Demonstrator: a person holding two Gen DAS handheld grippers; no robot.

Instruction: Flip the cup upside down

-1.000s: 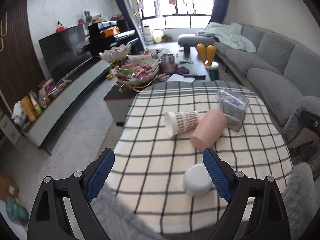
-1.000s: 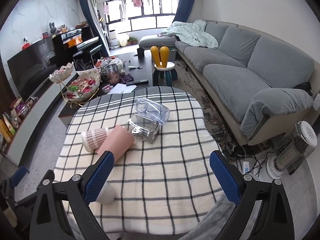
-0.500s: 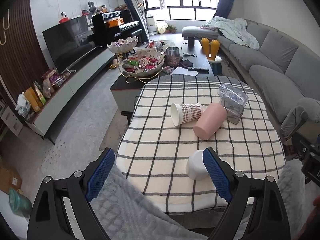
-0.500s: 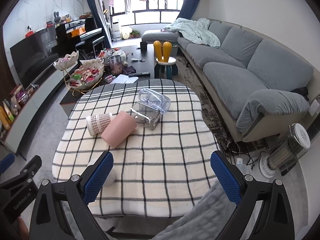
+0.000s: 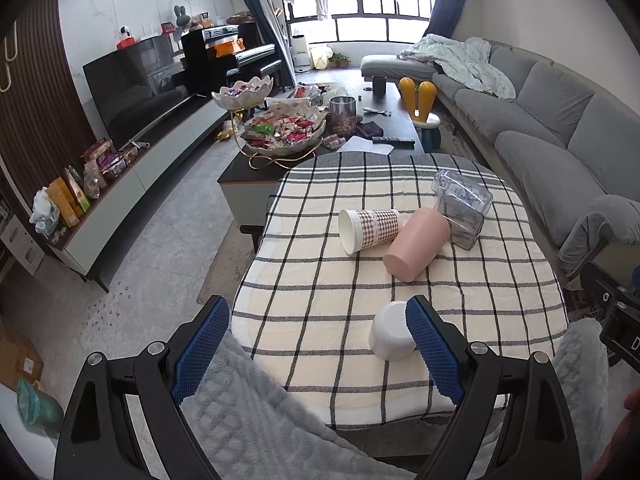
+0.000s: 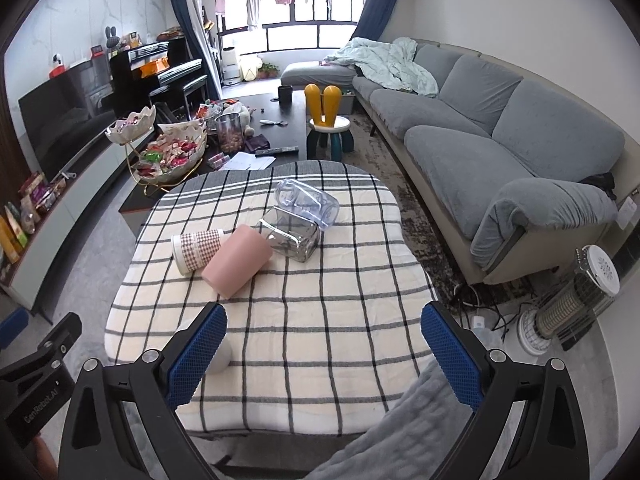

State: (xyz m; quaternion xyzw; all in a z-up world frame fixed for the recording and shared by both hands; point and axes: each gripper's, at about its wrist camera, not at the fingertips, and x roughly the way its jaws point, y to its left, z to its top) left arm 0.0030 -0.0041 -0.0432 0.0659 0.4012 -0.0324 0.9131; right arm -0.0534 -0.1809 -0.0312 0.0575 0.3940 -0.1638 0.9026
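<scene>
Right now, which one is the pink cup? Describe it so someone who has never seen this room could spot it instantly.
Find the table with the checked cloth. Near its middle several containers lie on their sides; the pink cup lies between the plaid-print paper cup and a clear smoky jar. It alone is plain, opaque matte pink, with no pattern.

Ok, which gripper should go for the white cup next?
Left. The white cup lies just beside the open left gripper, near its right finger; the right gripper faces bare cloth.
</scene>
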